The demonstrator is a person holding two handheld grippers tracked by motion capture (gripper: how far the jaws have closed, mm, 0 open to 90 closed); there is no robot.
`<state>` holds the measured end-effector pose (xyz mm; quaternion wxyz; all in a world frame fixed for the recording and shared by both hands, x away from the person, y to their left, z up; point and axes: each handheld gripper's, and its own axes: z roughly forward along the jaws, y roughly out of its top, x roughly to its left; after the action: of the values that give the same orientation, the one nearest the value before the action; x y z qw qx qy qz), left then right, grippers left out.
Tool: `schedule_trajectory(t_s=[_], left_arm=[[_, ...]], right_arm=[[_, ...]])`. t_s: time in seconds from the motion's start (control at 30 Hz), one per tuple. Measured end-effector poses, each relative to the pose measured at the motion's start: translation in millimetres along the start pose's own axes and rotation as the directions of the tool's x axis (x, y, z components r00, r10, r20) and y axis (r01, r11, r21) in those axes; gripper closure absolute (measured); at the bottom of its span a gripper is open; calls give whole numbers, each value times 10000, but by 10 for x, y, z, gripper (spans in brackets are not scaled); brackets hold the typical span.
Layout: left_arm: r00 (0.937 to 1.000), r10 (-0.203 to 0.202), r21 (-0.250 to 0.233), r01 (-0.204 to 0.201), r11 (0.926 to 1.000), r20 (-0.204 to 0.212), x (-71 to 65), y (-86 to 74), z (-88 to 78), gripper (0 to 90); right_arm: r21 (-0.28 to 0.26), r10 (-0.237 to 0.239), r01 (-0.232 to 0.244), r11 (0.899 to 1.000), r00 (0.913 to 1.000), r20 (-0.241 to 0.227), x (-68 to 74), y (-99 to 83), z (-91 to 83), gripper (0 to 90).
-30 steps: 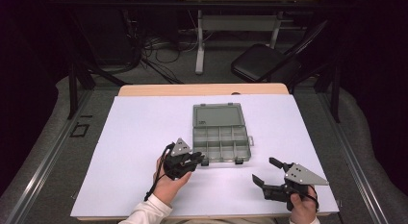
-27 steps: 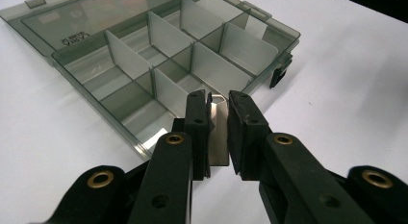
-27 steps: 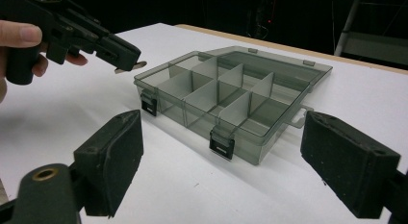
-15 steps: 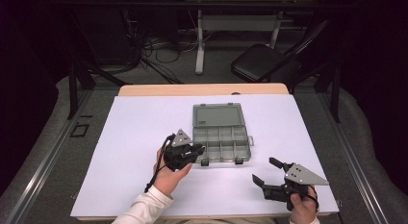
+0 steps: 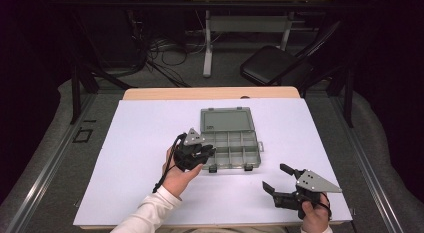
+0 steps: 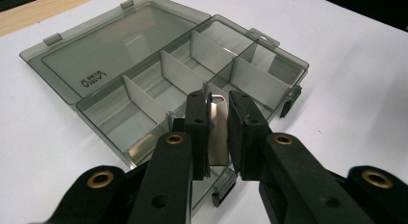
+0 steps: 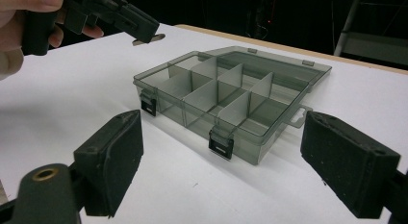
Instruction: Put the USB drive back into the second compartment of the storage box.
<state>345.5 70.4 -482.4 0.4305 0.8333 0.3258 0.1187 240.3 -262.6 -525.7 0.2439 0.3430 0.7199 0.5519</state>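
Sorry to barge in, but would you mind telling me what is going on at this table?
A person works with a tool in each hand. The left tool is shut on a small metal piece, held above the near edge of an open, empty divided plastic organizer box. The right tool rests open on the white table, apart from the box.

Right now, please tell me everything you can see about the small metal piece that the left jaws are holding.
The metal plate is small, thin and flat, silvery and shiny like steel, with a rounded hole near its top edge. It stands upright between the black jaws of the left gripper, which are shut on its two sides; its lower part is hidden behind them. It hangs just above the near row of compartments of the open organizer box, without touching it. In the right gripper view it sticks out of the jaws, above the white table.
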Motion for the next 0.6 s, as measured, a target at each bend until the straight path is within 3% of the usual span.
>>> schedule_trajectory(t_s=[0.37, 0.6], left_arm=[[9998, 187, 196, -186, 9996, -16, 32, 154, 64, 790], [10000, 93, 326, -91, 9994, -33, 71, 227, 119, 790]], right_arm=[[35, -2, 2, 10000, 10000, 0, 2, 0, -2, 145], [39, -6, 6, 10000, 10000, -5, -1, -2, 0, 145]])
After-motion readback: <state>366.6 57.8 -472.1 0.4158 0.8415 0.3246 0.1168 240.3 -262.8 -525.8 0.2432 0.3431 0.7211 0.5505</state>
